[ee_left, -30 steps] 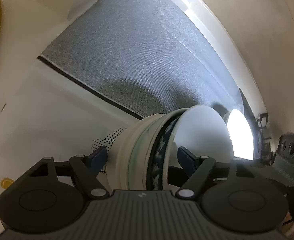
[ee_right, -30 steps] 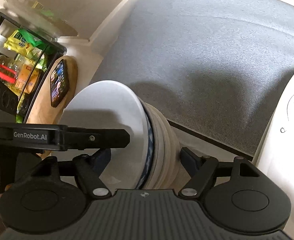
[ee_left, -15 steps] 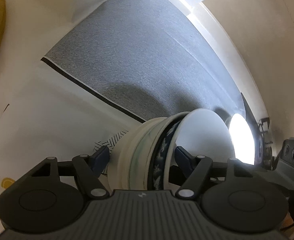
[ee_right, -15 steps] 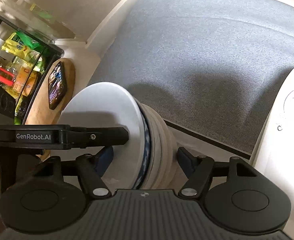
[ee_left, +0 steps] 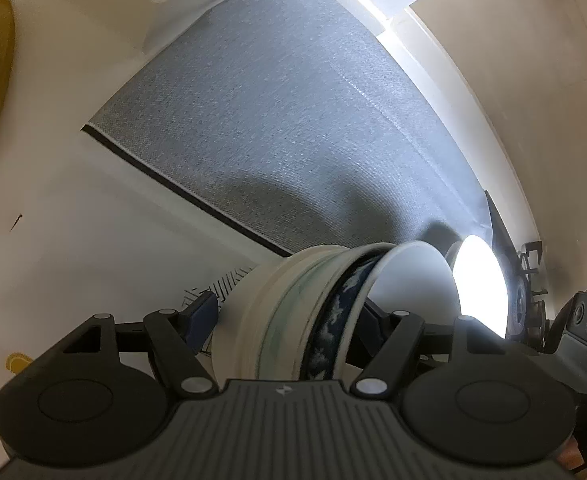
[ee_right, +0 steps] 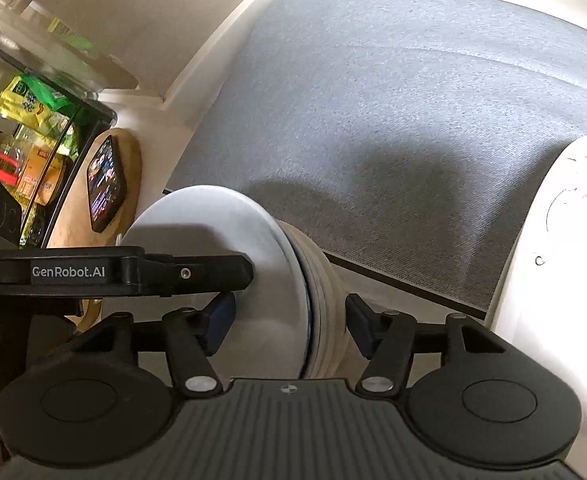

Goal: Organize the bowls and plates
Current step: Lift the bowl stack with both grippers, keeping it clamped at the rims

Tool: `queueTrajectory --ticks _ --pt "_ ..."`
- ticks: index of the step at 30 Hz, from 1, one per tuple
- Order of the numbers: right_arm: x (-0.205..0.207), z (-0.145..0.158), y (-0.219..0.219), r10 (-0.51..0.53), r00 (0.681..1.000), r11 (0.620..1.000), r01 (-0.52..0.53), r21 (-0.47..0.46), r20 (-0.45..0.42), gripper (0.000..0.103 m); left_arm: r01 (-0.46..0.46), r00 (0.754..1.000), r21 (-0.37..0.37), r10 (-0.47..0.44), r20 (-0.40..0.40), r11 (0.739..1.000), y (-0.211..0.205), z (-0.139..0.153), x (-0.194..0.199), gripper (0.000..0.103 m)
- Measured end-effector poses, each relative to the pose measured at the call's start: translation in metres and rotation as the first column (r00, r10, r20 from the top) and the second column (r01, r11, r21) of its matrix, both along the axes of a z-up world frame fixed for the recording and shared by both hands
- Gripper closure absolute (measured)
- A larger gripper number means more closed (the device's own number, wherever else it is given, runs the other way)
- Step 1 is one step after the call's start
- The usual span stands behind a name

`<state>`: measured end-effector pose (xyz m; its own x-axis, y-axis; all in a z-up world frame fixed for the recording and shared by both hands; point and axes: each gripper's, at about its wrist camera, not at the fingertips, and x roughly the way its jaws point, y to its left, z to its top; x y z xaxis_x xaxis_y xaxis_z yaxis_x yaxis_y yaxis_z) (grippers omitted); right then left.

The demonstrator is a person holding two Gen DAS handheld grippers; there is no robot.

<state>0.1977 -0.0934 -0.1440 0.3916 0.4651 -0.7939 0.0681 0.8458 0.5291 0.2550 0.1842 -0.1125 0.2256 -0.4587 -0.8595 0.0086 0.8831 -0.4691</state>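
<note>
- Gripping from both sides, two handheld grippers flank one stack [ee_left: 293, 312] of nested bowls and plates, held on edge above a white counter [ee_left: 73, 248] and a grey mat [ee_left: 293, 120].
- Left gripper [ee_left: 289, 316]: jaws fairly wide, straddling the stack's rims; one pad sits just beside the cream outer bowl [ee_left: 253, 320], the other is hidden behind a white bowl [ee_left: 409, 280]. Whether the pads press, I cannot tell.
- Right gripper [ee_right: 289, 320]: jaws have just been closing, with the stack [ee_right: 317, 300] between them; a gap shows at each pad, so no grip yet.
- A white plate [ee_right: 221, 248] faces left in the right view, with the left gripper's finger lying across it.
- Step in hand, as I judge: securing the stack for a move.
- Next move likely calls for the right jaws to close fully, then both hands to travel together, keeping the pieces from sliding apart.
</note>
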Motion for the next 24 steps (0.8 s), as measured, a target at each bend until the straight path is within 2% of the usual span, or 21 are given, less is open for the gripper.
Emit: queueTrajectory --ticks 9,13,17,20,24 --pt "0.002 0.001 -0.002 -0.012 1.000 1.000 0.012 -0.005 0.012 0.042 -0.016 1.000 0.005 0.016 0.010 1.000 0.002 0.003 0.003 0.026" --pt "0.004 0.000 -0.001 0.002 1.000 1.000 -0.002 -0.002 0.030 0.051 -0.024 0.999 0.018 0.024 0.022 1.000 0.005 0.005 0.004 0.026" --pt "0.003 -0.002 -0.007 -0.007 1.000 1.000 0.006 0.027 0.029 0.053 -0.016 1.000 0.014 0.016 0.024 1.000 0.007 0.005 0.005 0.026" --pt "0.003 -0.002 -0.008 0.000 1.000 1.000 -0.001 0.025 0.030 0.052 -0.003 1.000 0.056 0.002 0.020 0.998 0.005 0.003 0.002 0.023" --pt "0.004 -0.003 -0.007 0.011 1.000 1.000 -0.011 0.005 0.029 0.042 -0.013 1.000 0.042 0.013 0.004 0.999 0.009 -0.001 0.000 0.022"
